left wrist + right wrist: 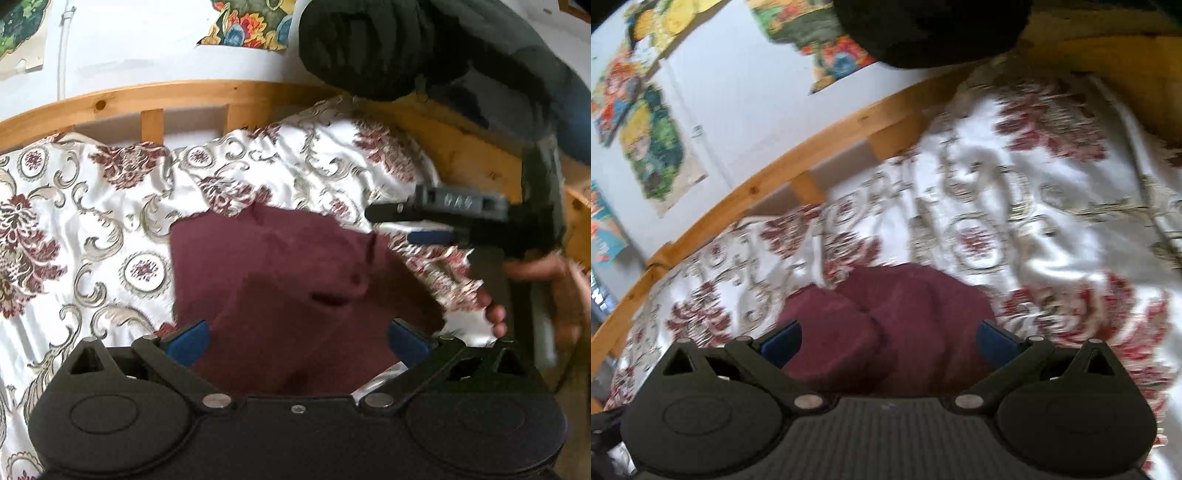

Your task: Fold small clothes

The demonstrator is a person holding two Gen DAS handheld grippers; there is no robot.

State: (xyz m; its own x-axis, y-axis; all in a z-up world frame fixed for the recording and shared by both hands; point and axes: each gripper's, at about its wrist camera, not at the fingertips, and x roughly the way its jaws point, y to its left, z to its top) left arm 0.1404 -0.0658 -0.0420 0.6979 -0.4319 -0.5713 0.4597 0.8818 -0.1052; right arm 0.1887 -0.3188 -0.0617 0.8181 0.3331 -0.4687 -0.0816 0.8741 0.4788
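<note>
Closest to me, my left gripper (297, 341) has its blue pads spread as wide as they go, nothing pinched between them. The maroon garment (291, 280) lies straight ahead and below, spilling into the gap between the fingers without touching either pad, as far as I can tell. It's already part-folded, lying flat on the patterned bedspread (92, 206), its long side running from my near edge away toward the far wooden bed rail (177, 96).

From the right wrist view, my right gripper (888, 341) is also gaping wide, empty, tilted down over the same garment's rounded far edge (886, 295). The picture is blurred, so I can't say how close the pads sit to the fabric.

Further right in the left view, that right gripper (424, 225) pokes in sideways over the garment's far right corner, with the hand (546, 280) behind it. Both look about equally near; I'd judge the next grab falls on the near edge.
</note>
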